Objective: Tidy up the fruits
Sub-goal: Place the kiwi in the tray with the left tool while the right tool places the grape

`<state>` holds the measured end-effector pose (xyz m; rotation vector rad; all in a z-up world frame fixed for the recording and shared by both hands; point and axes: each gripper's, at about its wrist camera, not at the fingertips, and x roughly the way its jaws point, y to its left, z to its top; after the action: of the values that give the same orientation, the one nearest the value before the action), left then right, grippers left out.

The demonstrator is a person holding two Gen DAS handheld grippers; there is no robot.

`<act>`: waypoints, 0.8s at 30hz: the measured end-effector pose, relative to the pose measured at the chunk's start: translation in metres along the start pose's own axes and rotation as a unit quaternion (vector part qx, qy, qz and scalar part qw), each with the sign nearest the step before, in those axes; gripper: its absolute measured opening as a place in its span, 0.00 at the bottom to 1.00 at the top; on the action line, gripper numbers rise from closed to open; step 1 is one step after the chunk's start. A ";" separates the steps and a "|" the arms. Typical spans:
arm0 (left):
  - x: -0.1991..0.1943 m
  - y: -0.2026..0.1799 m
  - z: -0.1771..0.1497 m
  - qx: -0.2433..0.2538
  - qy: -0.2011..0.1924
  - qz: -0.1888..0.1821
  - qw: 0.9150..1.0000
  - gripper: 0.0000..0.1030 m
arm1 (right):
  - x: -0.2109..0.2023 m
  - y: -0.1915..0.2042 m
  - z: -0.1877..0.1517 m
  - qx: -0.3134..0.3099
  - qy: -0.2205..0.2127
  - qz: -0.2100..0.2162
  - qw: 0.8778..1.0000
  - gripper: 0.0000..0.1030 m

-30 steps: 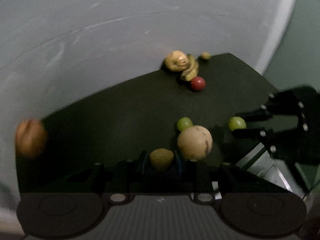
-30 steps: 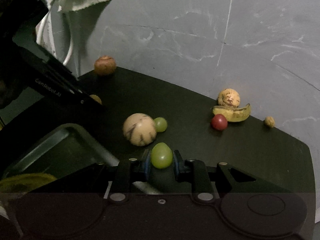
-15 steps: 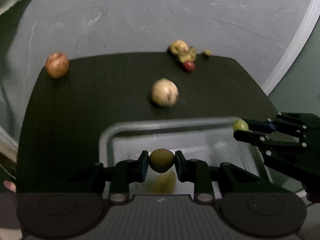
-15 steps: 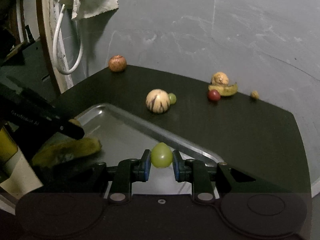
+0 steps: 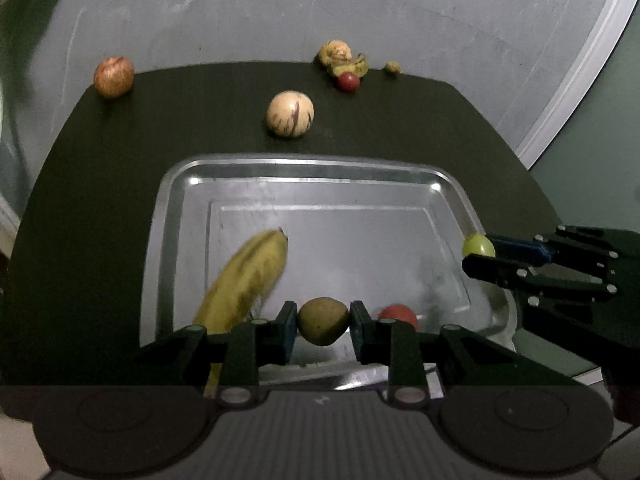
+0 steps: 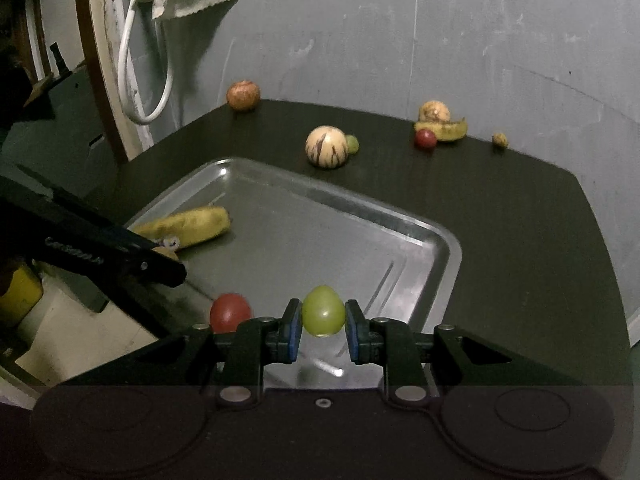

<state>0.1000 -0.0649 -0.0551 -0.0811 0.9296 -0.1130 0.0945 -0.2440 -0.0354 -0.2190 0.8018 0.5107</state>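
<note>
Tabletop [image 5: 100, 208], matte black with clipped corners, stands against a scuffed grey wall [image 5: 260, 12]. A shiny metal tray [image 5: 320, 168] with rounded corners lies on it, holding a speckled banana [image 5: 248, 276] and a red tomato [image 6: 230, 312]. Over the tray, the left gripper [image 5: 323, 322] clamps a dull brownish-green fruit [image 5: 323, 320]; the right gripper [image 6: 322, 318] pinches a smooth green grape [image 6: 323, 315]. Beyond the tray sits a striped cream melon [image 5: 290, 114].

A dim grey scuffed wall [image 6: 440, 40] rises behind a dark tabletop [image 6: 520, 220].
</note>
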 end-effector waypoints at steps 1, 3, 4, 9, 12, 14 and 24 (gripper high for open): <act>0.001 -0.001 -0.002 -0.002 0.002 0.002 1.000 0.30 | 0.000 0.001 -0.002 0.001 0.002 0.000 1.000 0.23; 0.004 -0.003 -0.007 -0.007 0.008 0.008 1.000 0.30 | 0.001 0.003 -0.005 0.003 0.008 0.002 1.000 0.23; 0.005 -0.003 -0.008 -0.009 0.011 0.012 1.000 0.30 | 0.002 0.004 -0.006 0.003 0.011 0.002 1.000 0.23; 0.010 -0.005 -0.014 -0.012 0.017 0.025 0.999 0.30 | 0.006 0.013 -0.010 -0.007 0.023 0.004 1.000 0.23; 0.014 -0.004 -0.016 -0.014 0.018 0.034 0.999 0.30 | 0.009 0.016 -0.012 -0.011 0.029 0.001 1.000 0.23; 0.016 -0.004 -0.016 -0.015 0.016 0.040 0.999 0.30 | 0.011 0.017 -0.013 -0.009 0.033 -0.001 0.999 0.23; 0.022 -0.005 -0.017 -0.011 0.016 0.052 0.998 0.30 | 0.018 0.016 -0.019 0.000 0.037 -0.011 0.999 0.24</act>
<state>0.0989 -0.0727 -0.0823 -0.0517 0.9661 -0.0069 0.0844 -0.2309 -0.0612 -0.2465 0.8712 0.4843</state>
